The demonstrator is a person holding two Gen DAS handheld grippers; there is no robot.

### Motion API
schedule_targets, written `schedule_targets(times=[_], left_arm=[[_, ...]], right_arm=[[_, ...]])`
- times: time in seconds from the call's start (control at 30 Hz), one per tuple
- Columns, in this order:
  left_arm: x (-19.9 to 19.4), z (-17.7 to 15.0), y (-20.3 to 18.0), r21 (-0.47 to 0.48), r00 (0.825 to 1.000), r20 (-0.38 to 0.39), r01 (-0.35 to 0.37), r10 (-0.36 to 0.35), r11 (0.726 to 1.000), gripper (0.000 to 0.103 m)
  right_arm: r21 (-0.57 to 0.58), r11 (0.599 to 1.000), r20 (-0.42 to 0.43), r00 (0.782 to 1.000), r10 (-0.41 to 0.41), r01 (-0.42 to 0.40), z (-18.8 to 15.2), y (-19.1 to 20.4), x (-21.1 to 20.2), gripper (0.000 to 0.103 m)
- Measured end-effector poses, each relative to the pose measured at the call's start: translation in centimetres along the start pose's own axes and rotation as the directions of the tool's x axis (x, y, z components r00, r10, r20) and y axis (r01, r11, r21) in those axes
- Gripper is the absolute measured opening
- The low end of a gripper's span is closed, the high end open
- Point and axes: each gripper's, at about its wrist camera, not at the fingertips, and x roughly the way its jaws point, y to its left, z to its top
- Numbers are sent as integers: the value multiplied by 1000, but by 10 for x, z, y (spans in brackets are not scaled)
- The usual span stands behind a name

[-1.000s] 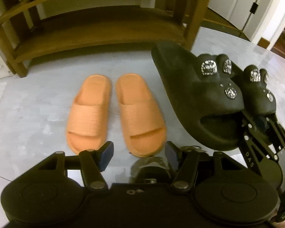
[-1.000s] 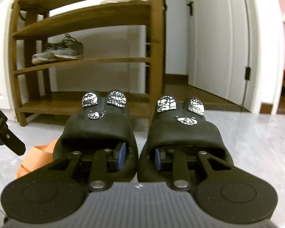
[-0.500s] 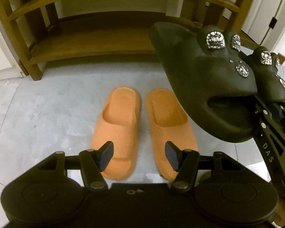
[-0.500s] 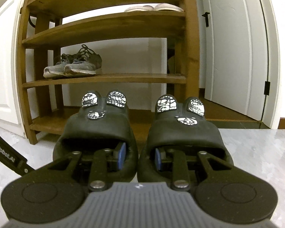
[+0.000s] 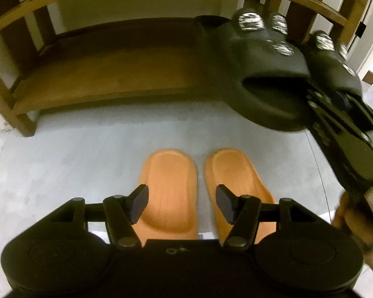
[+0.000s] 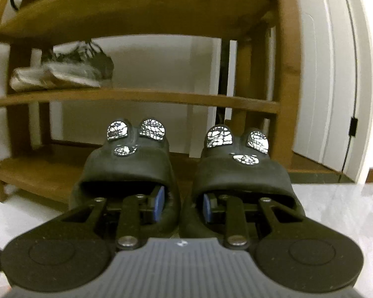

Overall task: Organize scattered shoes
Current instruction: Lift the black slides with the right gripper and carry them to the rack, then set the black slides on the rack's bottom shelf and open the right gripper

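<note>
writing: none legible | right hand-held gripper (image 6: 181, 204) clamped on black slippers (image 6: 184, 173) | left hand-held gripper (image 5: 182, 202) spread wide, nothing held, orange slides (image 5: 201, 188) below | wooden rack (image 6: 146, 99) at 12 o'clock | grey floor (image 5: 74, 164)

Left gripper (image 5: 182, 203), jaws apart, above a pair of orange slippers (image 5: 201, 191) lying side by side on the grey floor (image 5: 74, 154). Right gripper (image 5: 335, 114) carries black slippers (image 5: 273, 74) before the wooden rack's bottom shelf (image 5: 116, 74).

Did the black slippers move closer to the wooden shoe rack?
Yes. The black slippers, clamped by the right gripper, moved forward toward the wooden shoe rack, which now looms larger, its bottom shelf just ahead.
</note>
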Motion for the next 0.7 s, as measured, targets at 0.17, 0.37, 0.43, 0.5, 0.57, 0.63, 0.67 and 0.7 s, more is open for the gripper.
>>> schedule_targets(times=[0.17, 0.37, 0.43, 0.5, 0.57, 0.63, 0.67, 0.7], left_arm=[[26, 16, 1, -23, 1000, -10, 24, -24, 999, 59], [40, 23, -2, -33, 1000, -17, 12, -12, 999, 59], [40, 23, -2, -43, 1000, -25, 12, -13, 999, 59], [39, 20, -2, -49, 999, -32, 6, -7, 999, 59], [37, 17, -4, -52, 999, -36, -5, 3, 999, 59], [35, 14, -5, -59, 999, -41, -13, 10, 998, 59], [34, 13, -5, -62, 999, -42, -16, 13, 998, 59], [32, 12, -4, -65, 999, -42, -17, 14, 998, 59]], right_arm=[[-29, 1000, 7, 1000, 10, -10, -2, 3, 55, 35], [-6, 999, -6, 999, -50, 50, -9, 5, 118, 36], [17, 998, -20, 998, -67, 68, -10, 4, 131, 36], [8, 996, -32, 996, -83, 84, -13, 7, 137, 37], [49, 992, -46, 992, -113, 116, -15, 7, 137, 55], [105, 987, -58, 991, -119, 125, -14, 5, 131, 87], [109, 988, -59, 993, -105, 111, -13, 6, 129, 89], [116, 990, -60, 995, -75, 82, -12, 7, 123, 89]])
